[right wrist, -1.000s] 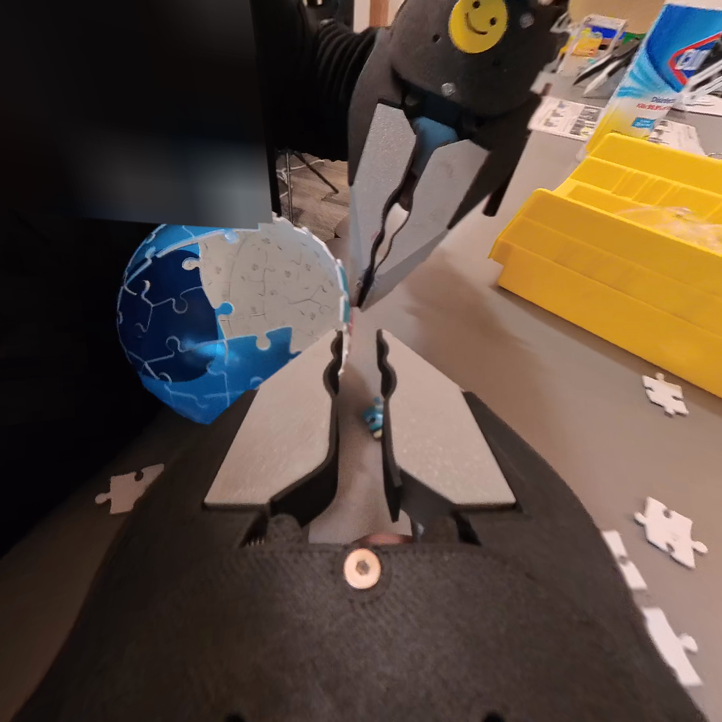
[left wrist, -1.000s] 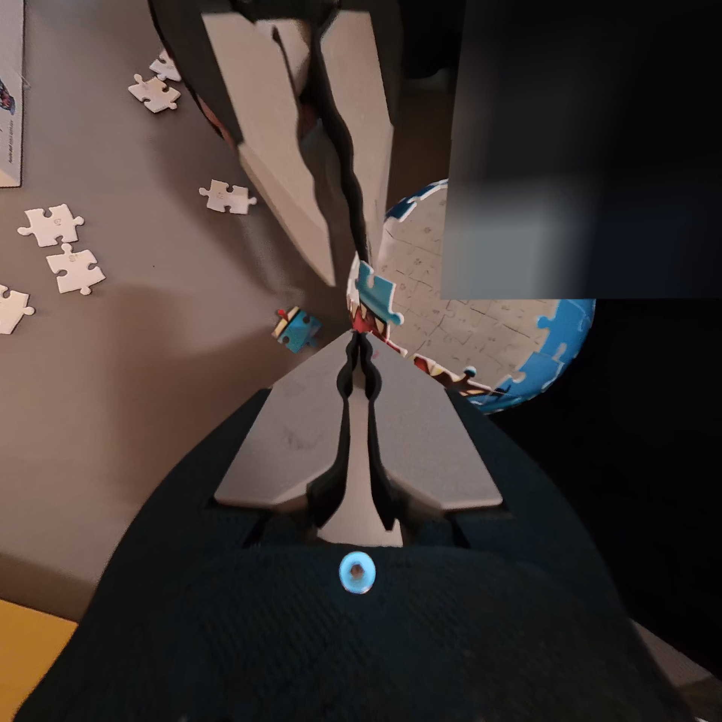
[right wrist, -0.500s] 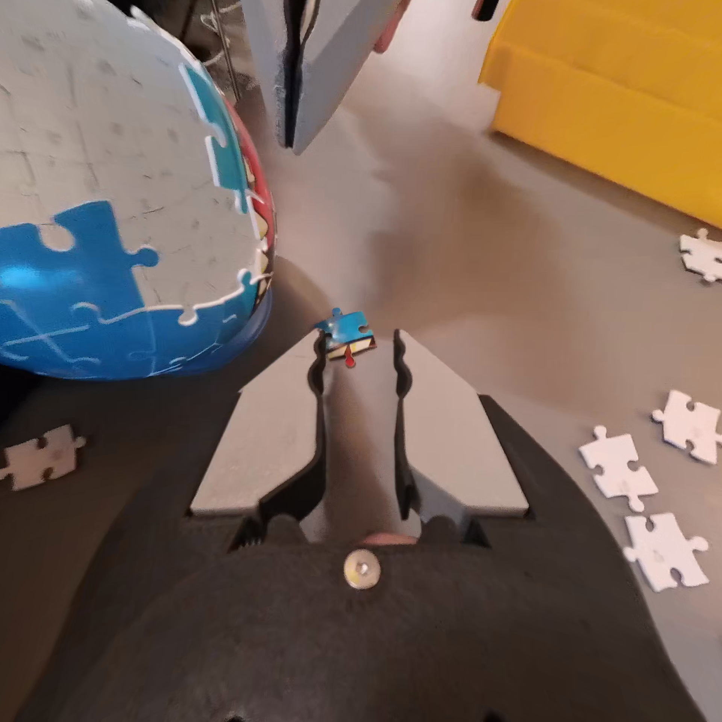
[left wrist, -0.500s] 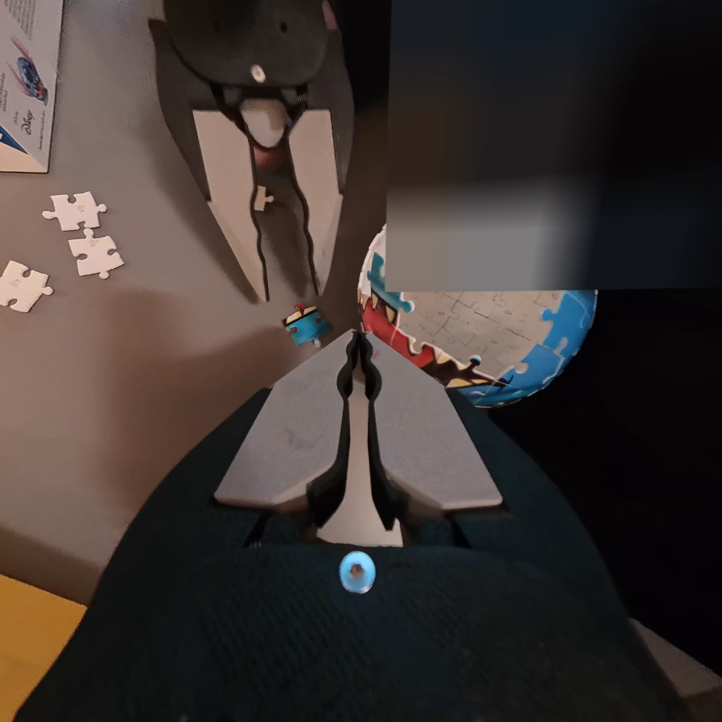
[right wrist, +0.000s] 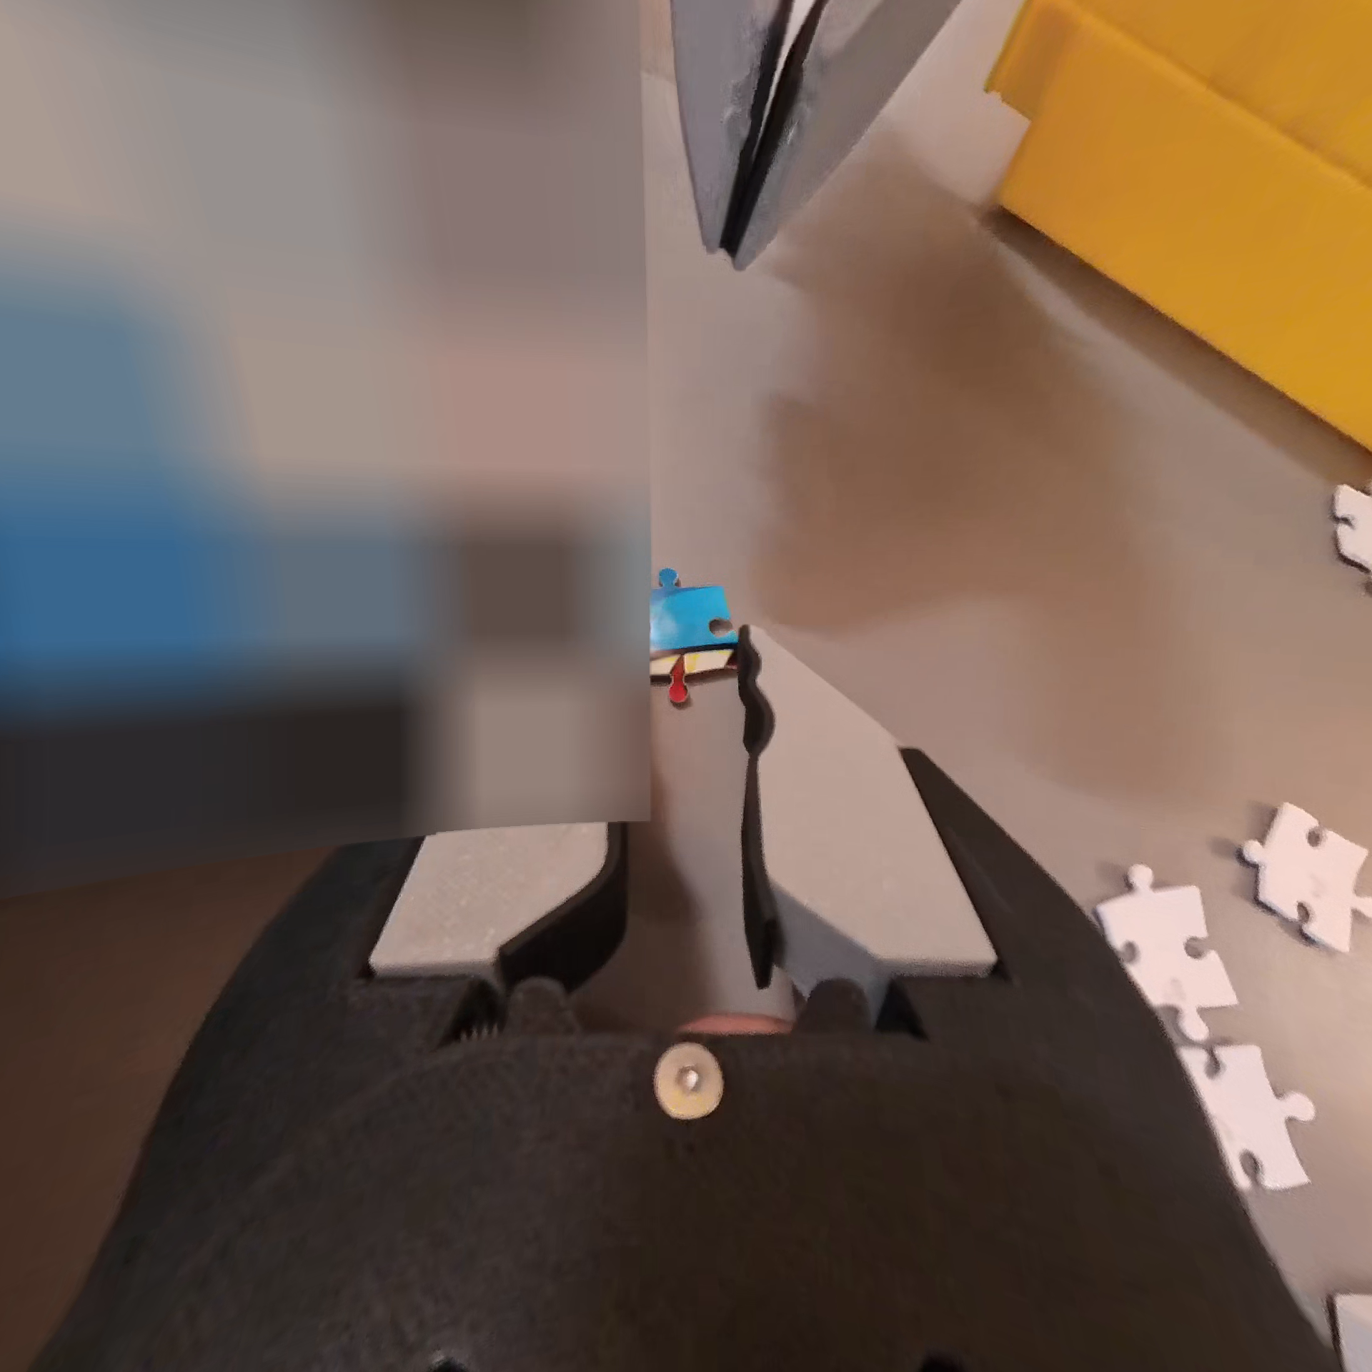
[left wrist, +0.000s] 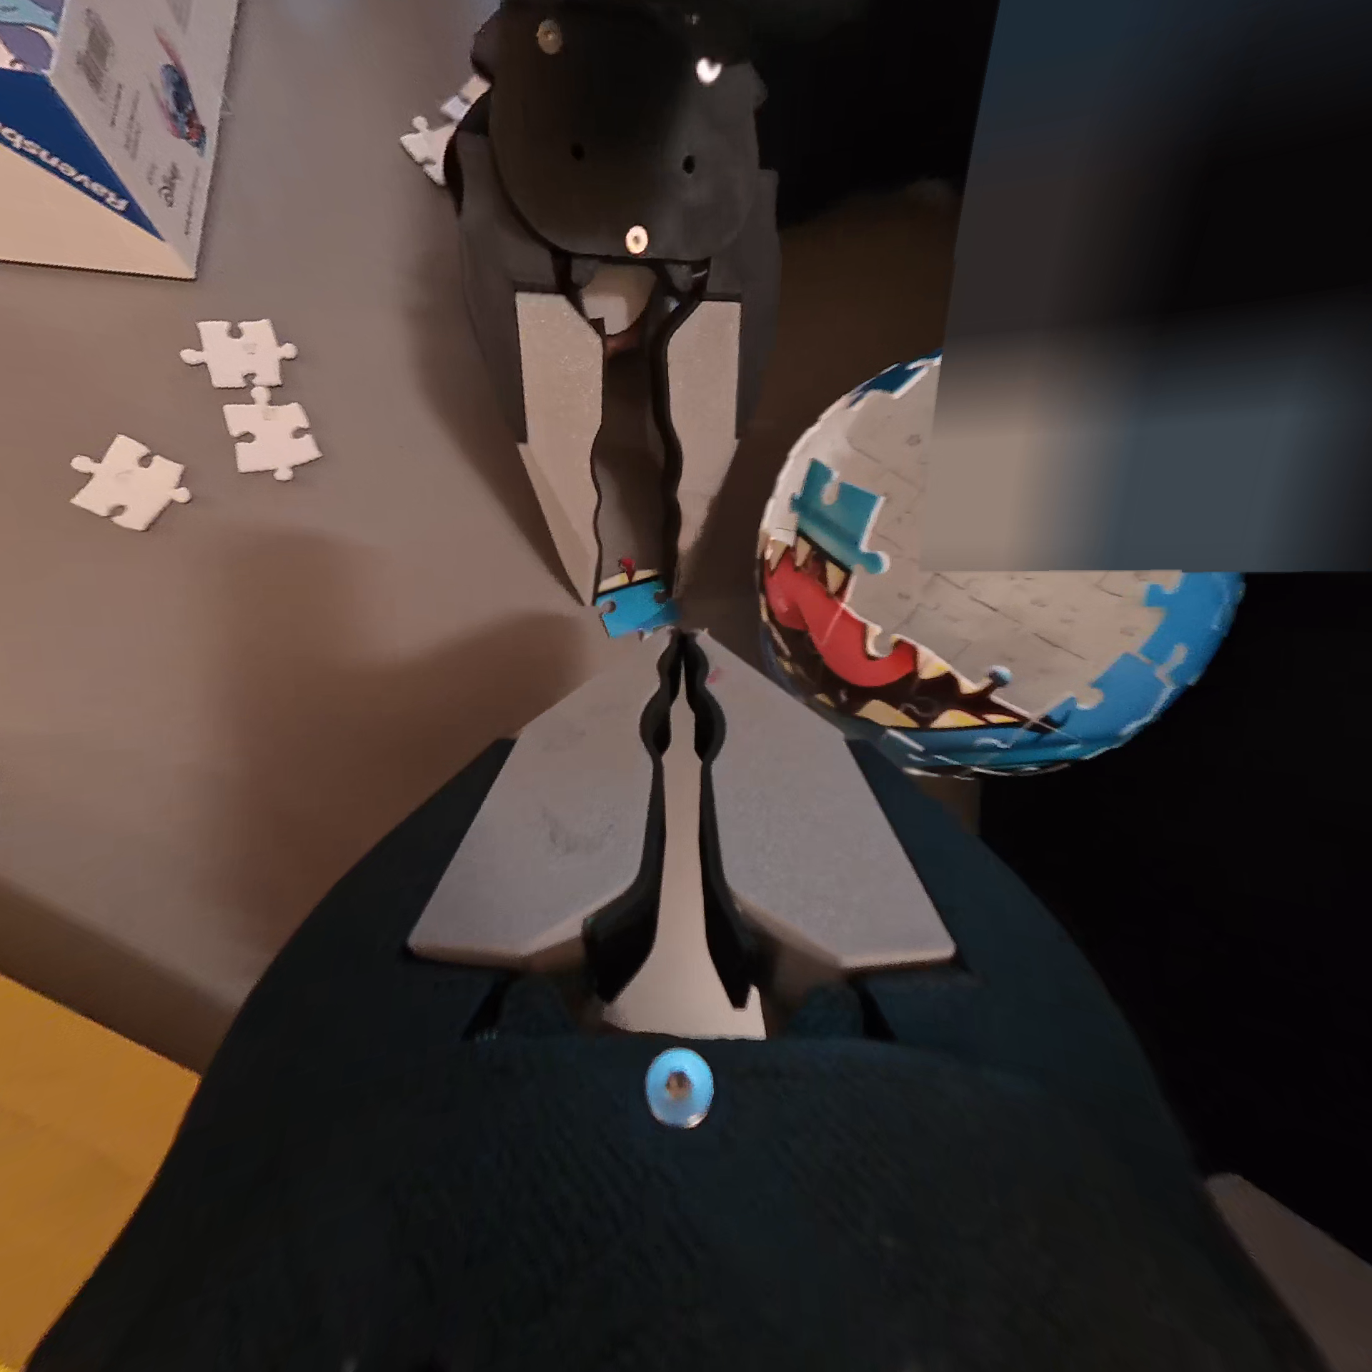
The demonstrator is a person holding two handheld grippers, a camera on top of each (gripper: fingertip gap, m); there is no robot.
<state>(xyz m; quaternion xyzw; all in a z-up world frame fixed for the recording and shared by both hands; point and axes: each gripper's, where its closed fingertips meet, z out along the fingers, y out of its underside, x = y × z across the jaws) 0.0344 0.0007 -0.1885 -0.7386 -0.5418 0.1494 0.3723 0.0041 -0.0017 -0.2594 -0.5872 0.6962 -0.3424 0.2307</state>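
A small blue puzzle piece [left wrist: 638,605] with red and yellow marks lies on the grey table [left wrist: 297,668]. My right gripper [left wrist: 636,586] is open, with one fingertip on each side of the piece. In the right wrist view the piece [right wrist: 690,631] sits by my right gripper [right wrist: 687,646], whose left finger is hidden by a blurred patch. My left gripper [left wrist: 683,642] is shut and empty, its tips just short of the piece; in the right wrist view it [right wrist: 731,256] hangs above the piece. A part-built puzzle ball [left wrist: 965,631], blue, white and red, is close on the right.
Several white puzzle pieces [left wrist: 252,401] lie face down on the table, also in the right wrist view [right wrist: 1165,958]. A puzzle box [left wrist: 111,134] stands at the far left. A yellow bin [right wrist: 1188,185] stands beyond the pieces. The tips of one gripper are about 8 cm away from the tips of the other.
My right gripper has left the ball's edge, swung down to the table and closed in around the blue piece. My left gripper has stayed shut and barely moved.
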